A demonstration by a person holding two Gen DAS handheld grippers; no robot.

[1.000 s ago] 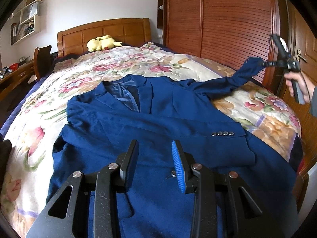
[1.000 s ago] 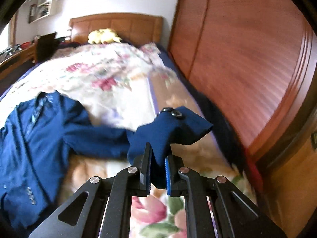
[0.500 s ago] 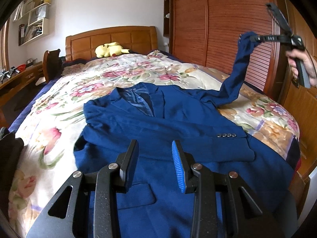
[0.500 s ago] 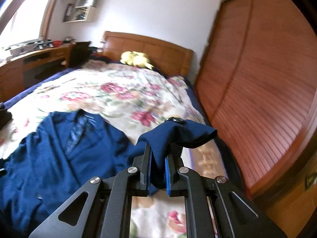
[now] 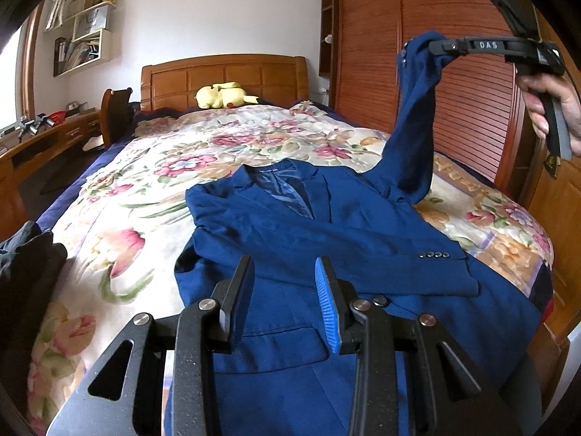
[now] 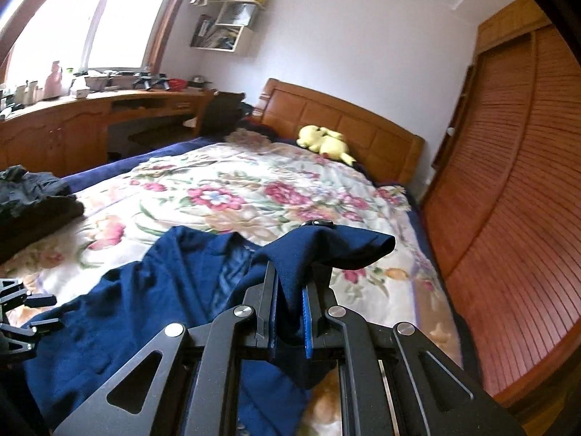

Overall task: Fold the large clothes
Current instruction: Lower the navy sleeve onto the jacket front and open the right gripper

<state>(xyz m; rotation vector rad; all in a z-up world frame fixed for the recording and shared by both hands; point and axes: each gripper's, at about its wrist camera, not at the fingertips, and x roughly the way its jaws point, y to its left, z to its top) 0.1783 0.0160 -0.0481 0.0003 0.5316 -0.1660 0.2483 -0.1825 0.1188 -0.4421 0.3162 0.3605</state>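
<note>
A dark blue suit jacket (image 5: 326, 239) lies face up on the floral bedspread (image 5: 145, 189), one sleeve folded across its front. Its other sleeve (image 5: 417, 109) is lifted high at the right, the cuff (image 6: 326, 247) clamped in my right gripper (image 6: 290, 290), which a hand (image 5: 555, 101) holds. In the left wrist view that right gripper (image 5: 435, 49) shows at the top right. My left gripper (image 5: 285, 290) hovers above the jacket's lower front, its jaws parted with nothing between them. From the right wrist view, the left gripper (image 6: 40, 312) shows at the left edge.
A yellow plush toy (image 5: 221, 96) lies by the wooden headboard (image 5: 225, 76). Dark folded clothes (image 6: 32, 196) sit on the bed's left side. A slatted wooden wardrobe (image 5: 454, 83) runs along the right, a desk (image 6: 90, 116) and chair (image 5: 116, 109) along the left.
My right gripper has carried the sleeve cuff up and inward over the jacket, lifting the sleeve off the bed. My left gripper has drawn back and risen a little, still apart and empty.
</note>
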